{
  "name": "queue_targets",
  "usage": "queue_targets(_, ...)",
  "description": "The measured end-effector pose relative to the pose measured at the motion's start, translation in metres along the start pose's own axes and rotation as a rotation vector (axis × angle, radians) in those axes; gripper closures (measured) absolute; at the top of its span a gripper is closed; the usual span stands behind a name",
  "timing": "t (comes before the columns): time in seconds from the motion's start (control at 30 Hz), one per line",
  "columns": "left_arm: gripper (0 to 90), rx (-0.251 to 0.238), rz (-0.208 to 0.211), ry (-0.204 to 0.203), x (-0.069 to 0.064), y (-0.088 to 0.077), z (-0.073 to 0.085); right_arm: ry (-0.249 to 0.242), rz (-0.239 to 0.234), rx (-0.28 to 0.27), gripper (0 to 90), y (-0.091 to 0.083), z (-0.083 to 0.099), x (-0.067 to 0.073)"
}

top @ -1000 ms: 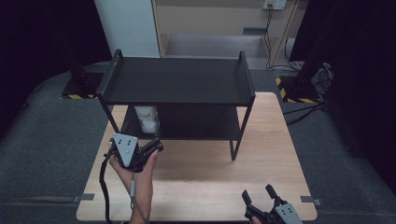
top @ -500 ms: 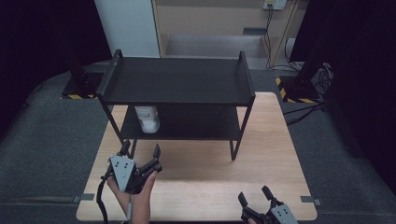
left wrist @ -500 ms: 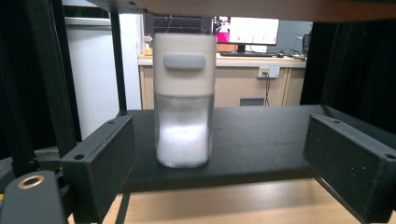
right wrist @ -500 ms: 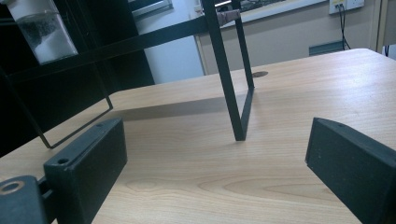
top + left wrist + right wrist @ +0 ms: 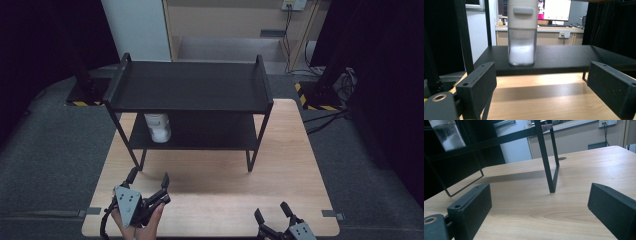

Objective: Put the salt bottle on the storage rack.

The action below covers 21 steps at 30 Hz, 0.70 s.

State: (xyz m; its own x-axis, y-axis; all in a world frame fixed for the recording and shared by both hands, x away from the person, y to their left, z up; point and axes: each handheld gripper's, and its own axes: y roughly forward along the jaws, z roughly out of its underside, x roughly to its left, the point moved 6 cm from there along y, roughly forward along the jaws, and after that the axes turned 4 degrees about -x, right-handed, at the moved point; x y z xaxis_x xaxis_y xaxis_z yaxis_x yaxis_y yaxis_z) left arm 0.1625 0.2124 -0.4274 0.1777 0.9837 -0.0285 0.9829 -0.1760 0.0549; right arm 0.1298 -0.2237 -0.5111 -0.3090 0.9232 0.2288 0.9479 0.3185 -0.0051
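- Left gripper [image 5: 148, 181]: withdrew from just in front of the rack's [image 5: 190, 90] lower shelf toward the near left of the table [image 5: 290, 165]; jaws spread wider than a second before, nothing between them.
- Right gripper [image 5: 273, 213]: shifted slightly left along the near table edge and sat lower at the near edge of the high view; jaws apart as before, holding nothing.

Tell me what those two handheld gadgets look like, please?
Each is a dark grey tool ending in two blocky black jaws with small screw holes. The left gripper carries a pale grey three-cornered plate dotted with holes, and a black cable loops from it. The right gripper has a similar plate.
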Motion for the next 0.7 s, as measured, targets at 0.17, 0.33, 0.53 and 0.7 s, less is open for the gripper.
queue_targets(0.17,7.7,0.018,-0.018,0.004,0.014,-0.012,0.009,-0.01,0.014,0.001,5.2,-0.004,0.0,0.0)
queue_targets(0.33,7.4,0.038,-0.066,0.044,0.038,-0.026,0.015,-0.01,0.03,-0.007,5.3,-0.008,-0.002,-0.001)
queue_targets(0.53,7.4,0.038,-0.096,0.061,0.061,-0.036,0.021,-0.011,0.037,-0.008,5.3,-0.009,-0.004,-0.004)
queue_targets(0.7,7.2,0.051,-0.091,0.066,0.074,-0.041,0.024,-0.009,0.04,-0.006,6.0,-0.005,-0.005,-0.01)
